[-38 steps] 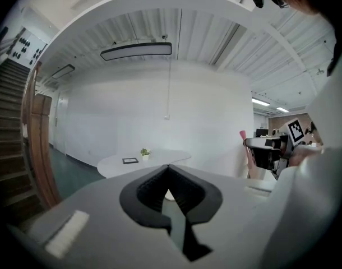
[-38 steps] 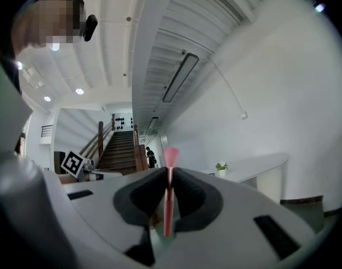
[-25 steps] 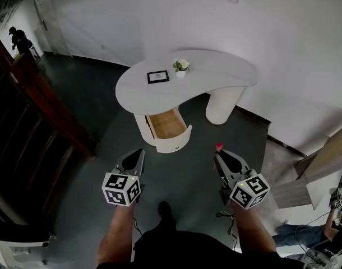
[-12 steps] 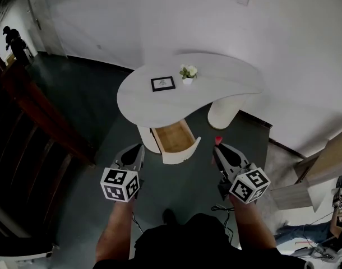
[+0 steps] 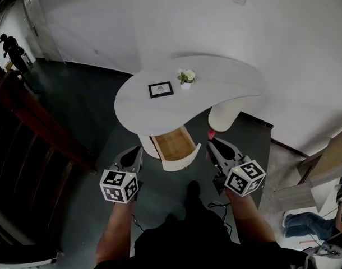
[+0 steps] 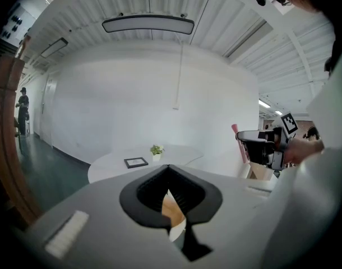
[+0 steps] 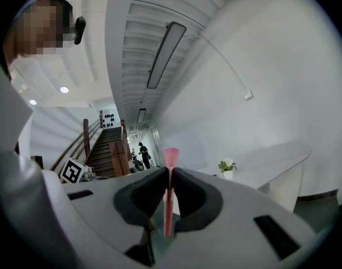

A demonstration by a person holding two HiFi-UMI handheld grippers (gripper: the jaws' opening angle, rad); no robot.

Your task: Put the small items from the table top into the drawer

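a: what's the biggest thing out front?
b: a dark floor point(image 5: 98, 94) and a white wall point(image 5: 160, 21). a curved white table point(image 5: 227, 74) stands by that wall, and a wooden stair rail point(image 5: 42, 128) runs down the left side.

a: and the drawer?
b: the drawer point(image 5: 175, 145) is pulled out below the table's near edge, with its wooden bottom showing.

a: where are the tongs?
b: both are held low, on the person's side of the drawer. the left gripper point(image 5: 138, 149) sits just left of the drawer front, its jaws pressed together on nothing. the right gripper point(image 5: 211, 143) sits just right of the drawer and pinches a thin pink stick point(image 7: 170, 195) with a flared top. the stick stands up past the jaw tips.

a: what's on the table top?
b: a black picture frame point(image 5: 160, 89) lies flat near the middle. a small potted plant point(image 5: 186, 77) stands just beside it, toward the wall. both are well apart from the grippers.
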